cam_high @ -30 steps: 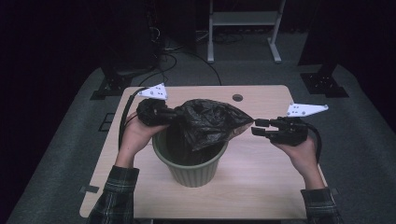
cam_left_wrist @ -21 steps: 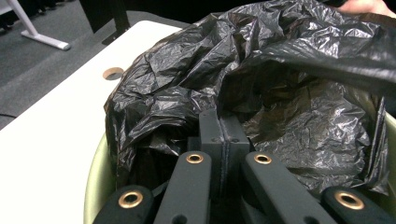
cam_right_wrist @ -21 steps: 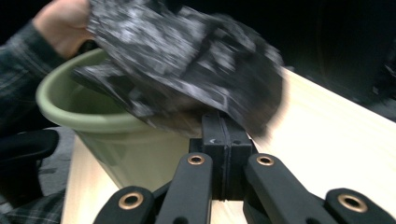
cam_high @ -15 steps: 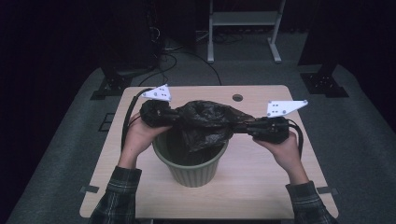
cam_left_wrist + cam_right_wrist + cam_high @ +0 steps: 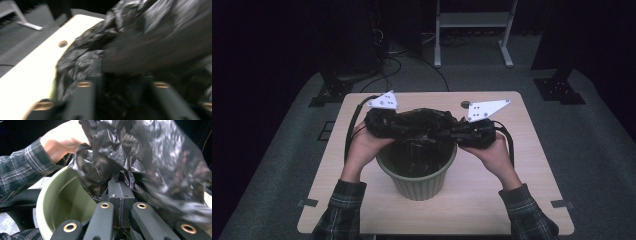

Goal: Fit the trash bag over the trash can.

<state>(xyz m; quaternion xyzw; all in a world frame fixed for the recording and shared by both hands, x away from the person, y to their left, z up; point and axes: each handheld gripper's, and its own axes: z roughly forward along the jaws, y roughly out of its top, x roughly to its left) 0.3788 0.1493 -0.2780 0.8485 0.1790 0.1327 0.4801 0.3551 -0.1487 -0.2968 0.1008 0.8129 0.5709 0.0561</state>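
Right gripper (image 5: 451,133) now clamps the black bag (image 5: 422,122) over the green bin (image 5: 417,175); left gripper (image 5: 398,126), jaws just parting around it, loosens, suggesting a regrip.

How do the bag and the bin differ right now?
The bag is black, crinkled, glossy film; the bin is a smooth, stiff green pot. The bag is bunched up and held in the air between the left gripper and the right gripper; the bin stands upright on the table. The bag stretches sideways; the bin opens upward. Part of the bag hangs into the bin.
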